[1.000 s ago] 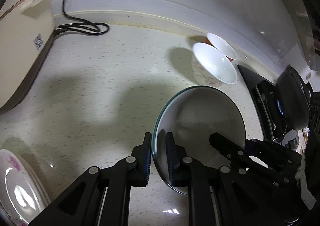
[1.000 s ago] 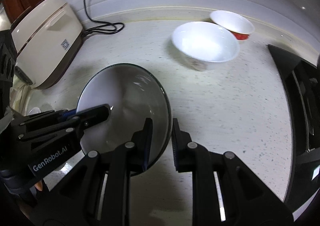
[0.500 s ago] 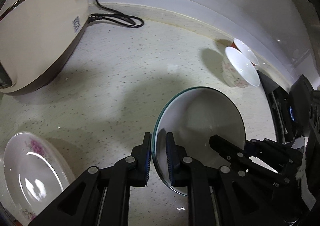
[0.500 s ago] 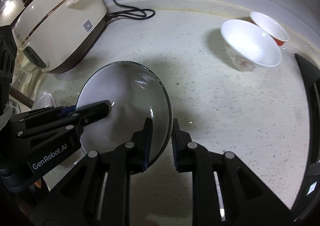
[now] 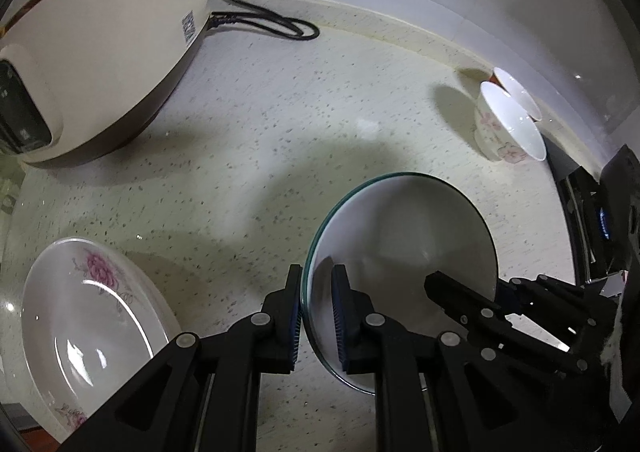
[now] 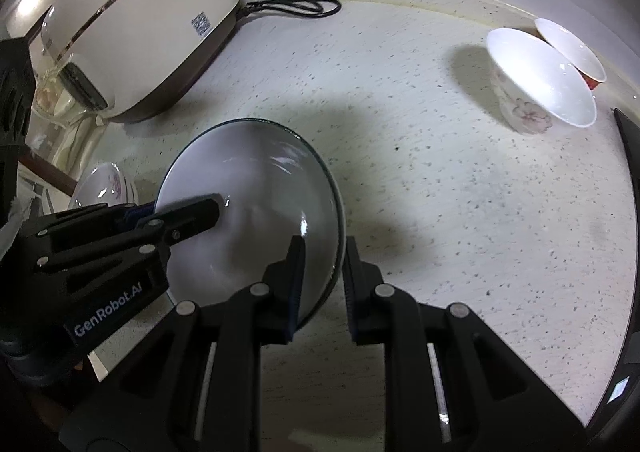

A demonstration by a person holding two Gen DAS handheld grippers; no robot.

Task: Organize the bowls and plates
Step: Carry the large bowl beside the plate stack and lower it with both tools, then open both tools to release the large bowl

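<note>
A clear glass plate [image 5: 404, 236] [image 6: 256, 211] hangs above the speckled counter, held from two sides. My left gripper [image 5: 316, 312] is shut on its left rim; my right gripper [image 6: 322, 280] is shut on its right rim. Each gripper shows in the other's view, the right gripper [image 5: 460, 292] and the left gripper [image 6: 200, 211] reaching onto the plate. A white plate with a pink flower [image 5: 88, 328] [image 6: 106, 185] lies on the counter at the lower left. A white floral bowl [image 5: 508, 127] [image 6: 536, 91] stands far right, with a red-and-white bowl [image 5: 520, 91] [image 6: 572, 47] behind it.
A cream rice cooker [image 5: 92, 35] [image 6: 136, 31] fills the upper left, its black cord [image 5: 272, 19] [image 6: 292, 3] coiled by the wall. A black stove [image 5: 592, 211] [image 6: 632, 187] borders the right side. The counter [image 5: 260, 139] lies between.
Both grippers carried the glass plate leftwards along the counter. The rice cooker and the flowered plate came further into view; the two bowls drifted off to the right.
</note>
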